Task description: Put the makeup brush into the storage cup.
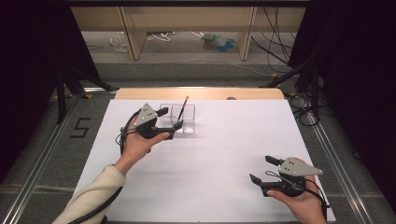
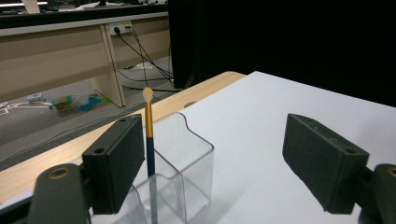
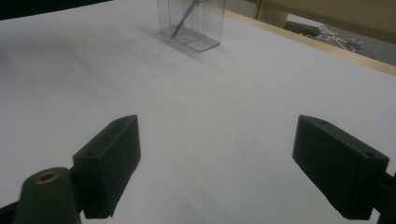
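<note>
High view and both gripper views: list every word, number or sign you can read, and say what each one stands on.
"5": a dark numeral on the grey floor left of the table, in the high view.
The litter on the floor beyond the table may carry print, but it is too small and blurred to read.
Nothing readable on the clear organiser, the brush or either gripper.

Even overhead light falls on the white bench, which is bright but without glare. Shadows are soft and faint. Dark curtains flank both sides. In both gripper views the near jaws are slightly blurred, and the right view is dimmer.
</note>
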The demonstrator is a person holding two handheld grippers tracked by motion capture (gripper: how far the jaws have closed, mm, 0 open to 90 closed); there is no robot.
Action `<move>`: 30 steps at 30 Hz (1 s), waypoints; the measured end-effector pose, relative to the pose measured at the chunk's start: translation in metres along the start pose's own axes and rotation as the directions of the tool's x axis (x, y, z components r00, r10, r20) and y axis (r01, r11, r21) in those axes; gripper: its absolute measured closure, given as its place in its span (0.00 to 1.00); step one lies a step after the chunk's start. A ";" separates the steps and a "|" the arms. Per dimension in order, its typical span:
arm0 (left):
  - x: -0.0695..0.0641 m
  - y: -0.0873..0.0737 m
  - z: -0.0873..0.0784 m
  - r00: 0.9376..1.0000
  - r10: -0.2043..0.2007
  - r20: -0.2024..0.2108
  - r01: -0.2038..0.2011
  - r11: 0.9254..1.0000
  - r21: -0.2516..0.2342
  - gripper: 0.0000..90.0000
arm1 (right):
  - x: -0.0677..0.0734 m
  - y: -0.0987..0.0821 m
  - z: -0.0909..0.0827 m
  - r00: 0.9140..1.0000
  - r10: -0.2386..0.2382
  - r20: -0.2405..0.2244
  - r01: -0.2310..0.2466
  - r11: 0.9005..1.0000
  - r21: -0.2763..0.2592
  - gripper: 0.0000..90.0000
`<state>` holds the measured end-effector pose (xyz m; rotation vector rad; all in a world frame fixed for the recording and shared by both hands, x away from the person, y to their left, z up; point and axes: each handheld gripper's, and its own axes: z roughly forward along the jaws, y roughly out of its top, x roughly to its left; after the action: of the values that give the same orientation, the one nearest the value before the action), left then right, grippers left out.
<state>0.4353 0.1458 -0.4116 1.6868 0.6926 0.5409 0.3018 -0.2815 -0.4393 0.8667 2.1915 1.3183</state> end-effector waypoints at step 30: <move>-0.035 -0.031 -0.073 0.998 0.021 0.057 -0.019 0.999 -0.037 0.21 | 0.000 0.000 0.000 1.000 0.002 0.003 -0.002 1.000 -0.007 0.18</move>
<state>0.3559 0.1772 -0.4255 1.6701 0.6218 0.5147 0.3020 -0.2815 -0.4391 0.8684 2.1827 1.3239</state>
